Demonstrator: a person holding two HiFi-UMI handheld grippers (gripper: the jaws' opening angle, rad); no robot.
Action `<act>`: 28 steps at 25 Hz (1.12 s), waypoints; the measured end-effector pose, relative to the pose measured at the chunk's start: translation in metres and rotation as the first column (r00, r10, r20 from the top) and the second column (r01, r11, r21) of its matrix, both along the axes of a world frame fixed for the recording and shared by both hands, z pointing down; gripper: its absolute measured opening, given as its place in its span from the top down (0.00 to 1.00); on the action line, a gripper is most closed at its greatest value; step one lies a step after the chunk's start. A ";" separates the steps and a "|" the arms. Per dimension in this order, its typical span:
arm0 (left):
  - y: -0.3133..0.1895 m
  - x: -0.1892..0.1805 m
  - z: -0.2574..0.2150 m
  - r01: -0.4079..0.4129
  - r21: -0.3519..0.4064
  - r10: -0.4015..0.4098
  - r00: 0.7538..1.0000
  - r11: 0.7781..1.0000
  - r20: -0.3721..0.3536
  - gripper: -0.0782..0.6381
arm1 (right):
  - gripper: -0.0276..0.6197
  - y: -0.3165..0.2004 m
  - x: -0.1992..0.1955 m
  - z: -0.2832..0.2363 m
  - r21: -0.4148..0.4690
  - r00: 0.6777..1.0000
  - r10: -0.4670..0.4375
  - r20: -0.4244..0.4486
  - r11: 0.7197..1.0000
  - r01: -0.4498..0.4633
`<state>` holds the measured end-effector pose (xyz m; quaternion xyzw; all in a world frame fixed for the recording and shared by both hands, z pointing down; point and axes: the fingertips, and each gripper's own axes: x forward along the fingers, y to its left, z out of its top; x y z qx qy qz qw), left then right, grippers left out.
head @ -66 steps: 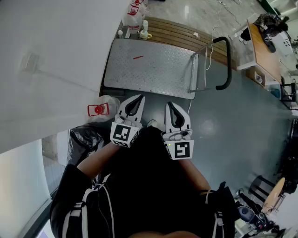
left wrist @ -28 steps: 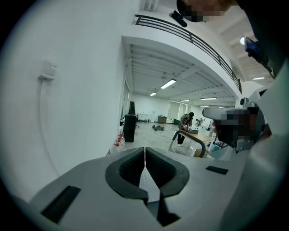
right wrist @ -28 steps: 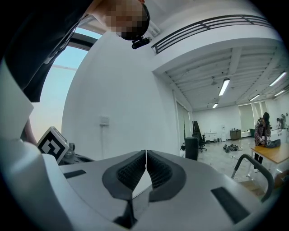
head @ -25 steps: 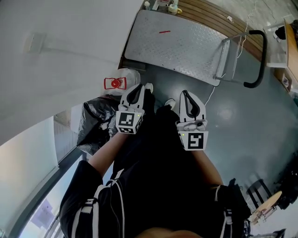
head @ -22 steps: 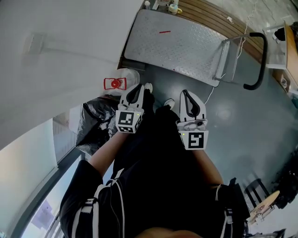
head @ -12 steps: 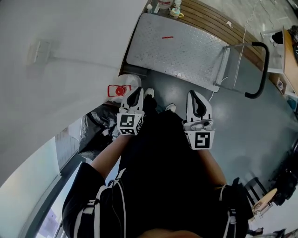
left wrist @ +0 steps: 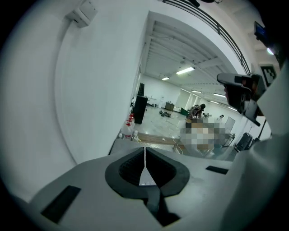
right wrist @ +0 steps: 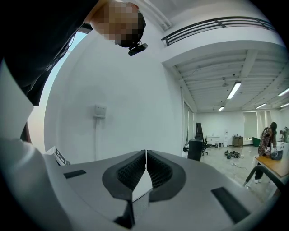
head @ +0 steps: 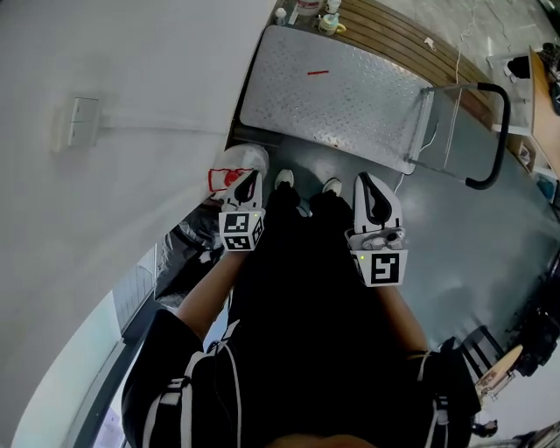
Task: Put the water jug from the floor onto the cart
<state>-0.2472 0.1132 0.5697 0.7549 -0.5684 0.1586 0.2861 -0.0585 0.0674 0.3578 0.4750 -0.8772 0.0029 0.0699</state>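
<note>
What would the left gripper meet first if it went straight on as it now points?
Likely the cart's metal deck, just beyond the left gripper; the water jug seems to sit lower.

Left gripper (head: pixel 248 178) over the water jug (head: pixel 252 158) on the floor, cart (head: pixel 341 96) just beyond.

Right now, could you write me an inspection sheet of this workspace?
Surface: grey floor; the metal cart deck carries only a small red mark.
Job's things: water jug on the floor by the wall, near the cart's corner, not yet loaded.
Clutter: black bag beside the jug; bottles beyond the cart.
Grippers: left gripper and right gripper both shut, empty.
Cables: thin white cable by the cart's handle end.
Surroundings: white wall with a switch box; open hall.
</note>
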 end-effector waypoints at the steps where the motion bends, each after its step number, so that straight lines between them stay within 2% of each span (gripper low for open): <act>1: 0.003 -0.001 0.006 -0.008 -0.016 0.008 1.000 1.000 0.008 0.86 | 0.93 -0.003 -0.001 -0.001 0.003 1.000 -0.005 -0.005 1.000 0.005; 4: 0.005 -0.007 0.024 0.001 -0.064 0.000 1.000 0.998 0.025 0.86 | 0.93 -0.011 -0.004 -0.004 0.002 1.000 -0.019 -0.007 1.000 0.019; 7: 0.007 -0.022 0.048 0.052 -0.107 -0.044 0.996 0.993 0.075 0.86 | 0.93 -0.012 -0.005 0.000 -0.024 0.999 -0.033 -0.027 0.999 0.032; 9: 0.012 -0.035 0.070 0.090 -0.137 -0.078 0.992 0.986 0.096 0.86 | 0.93 -0.009 -0.004 0.006 -0.027 0.999 -0.030 -0.041 0.999 0.029; 11: 0.020 -0.044 0.095 0.094 -0.190 -0.077 0.992 0.977 0.096 0.85 | 0.93 -0.005 -0.003 0.015 -0.053 0.999 -0.011 -0.039 0.999 0.009; 14: 0.034 -0.042 0.138 0.032 -0.301 -0.012 0.998 0.953 0.069 0.73 | 0.93 0.005 0.001 0.030 -0.127 0.998 0.010 -0.054 0.992 -0.017; 18: 0.048 -0.050 0.194 0.012 -0.407 0.007 0.999 0.913 0.045 0.71 | 0.93 0.010 0.001 0.029 -0.108 0.994 0.009 -0.109 0.994 -0.020; 23: 0.055 -0.066 0.242 -0.012 -0.471 0.048 0.997 0.882 0.065 0.70 | 0.93 0.021 0.005 0.059 -0.216 0.991 0.027 -0.128 0.975 -0.055; 25: 0.062 -0.068 0.257 -0.019 -0.495 0.058 0.996 0.869 0.064 0.70 | 0.93 0.024 0.003 0.061 -0.217 0.991 0.020 -0.135 0.975 -0.049; 28: 0.070 -0.066 0.284 -0.042 -0.531 0.080 0.996 0.847 0.050 0.69 | 0.93 0.024 -0.010 0.056 -0.180 0.997 -0.013 -0.082 0.984 -0.002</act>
